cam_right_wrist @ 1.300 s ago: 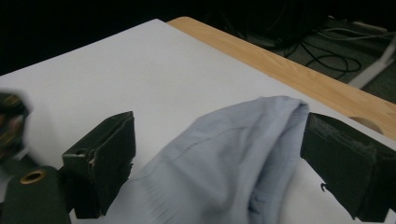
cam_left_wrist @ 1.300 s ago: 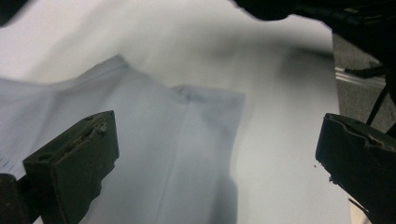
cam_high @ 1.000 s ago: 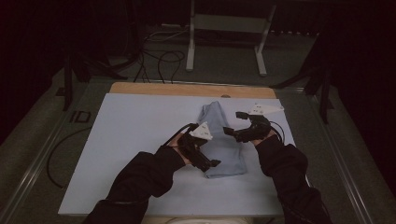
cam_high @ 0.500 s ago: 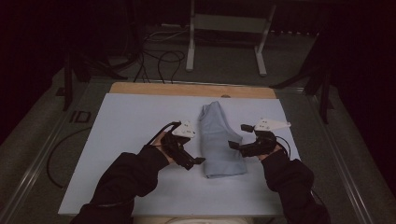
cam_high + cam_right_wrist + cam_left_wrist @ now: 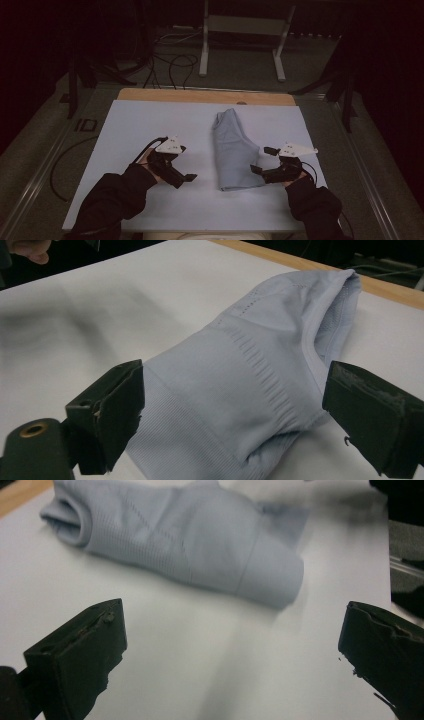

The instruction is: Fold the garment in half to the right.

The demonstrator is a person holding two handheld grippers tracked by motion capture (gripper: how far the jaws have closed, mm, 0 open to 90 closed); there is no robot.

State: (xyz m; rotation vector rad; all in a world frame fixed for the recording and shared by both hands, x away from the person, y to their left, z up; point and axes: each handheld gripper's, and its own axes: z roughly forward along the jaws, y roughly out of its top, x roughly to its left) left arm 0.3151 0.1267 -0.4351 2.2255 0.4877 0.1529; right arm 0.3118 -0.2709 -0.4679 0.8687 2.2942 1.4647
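Here, folded garment [image 5: 234,150] between left tool [image 5: 187,177], right tool [image 5: 259,160]

no readable text, no labels, no brands, no numbers anywhere

The white table top [image 5: 150,125] lies bare on the left half, open for a pass. The folded light-blue garment [image 5: 232,150] takes up the middle-right. The left gripper [image 5: 182,176] has open board before it; the right gripper [image 5: 260,160] sits just beside the cloth's near corner.
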